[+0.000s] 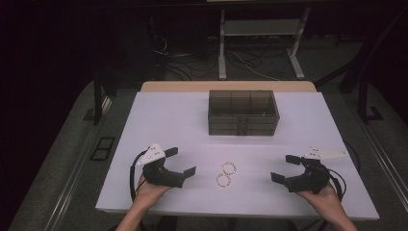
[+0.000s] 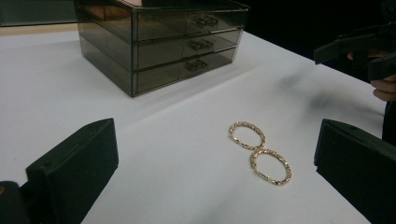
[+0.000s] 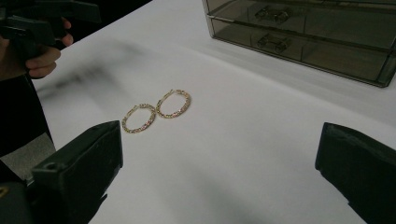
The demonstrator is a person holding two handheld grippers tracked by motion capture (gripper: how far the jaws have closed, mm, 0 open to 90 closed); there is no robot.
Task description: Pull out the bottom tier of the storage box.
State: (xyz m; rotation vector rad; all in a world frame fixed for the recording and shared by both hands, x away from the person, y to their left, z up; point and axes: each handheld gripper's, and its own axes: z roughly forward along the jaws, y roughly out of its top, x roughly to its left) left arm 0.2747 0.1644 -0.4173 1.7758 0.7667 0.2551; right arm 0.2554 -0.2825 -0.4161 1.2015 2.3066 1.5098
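White table [image 1: 159,120]: flat, lit from above, dark room around it. Bare surface across most of its width.

Drawer box [image 1: 243,112]: smoked clear plastic, standing at the table's far middle, front facing the person. Left gripper view shows three drawers stacked, all pushed in, each with a small handle. Top is divided into compartments; contents cannot be made out.

Left gripper [image 1: 181,164]: held in the person's left hand [image 1: 150,190] at the near left of the table, pointing toward the middle. Jaws spread wide, nothing between them. In its own view the two black jaws stand at the frame's lower corners with bare table between them.

Right gripper [image 1: 285,168]: held in the right hand [image 1: 323,193] at the near right, pointing toward the middle, facing the left one. Jaws spread wide, holding nothing. Its own view likewise shows bare table between the jaws.

Two hoops [image 1: 226,174]: thin gold rings with a beaded or twisted texture, lying flat on the table near the front middle, between the two grippers and apart from both. They lie side by side, rims touching or nearly so. Well in front of the box, not touching it.
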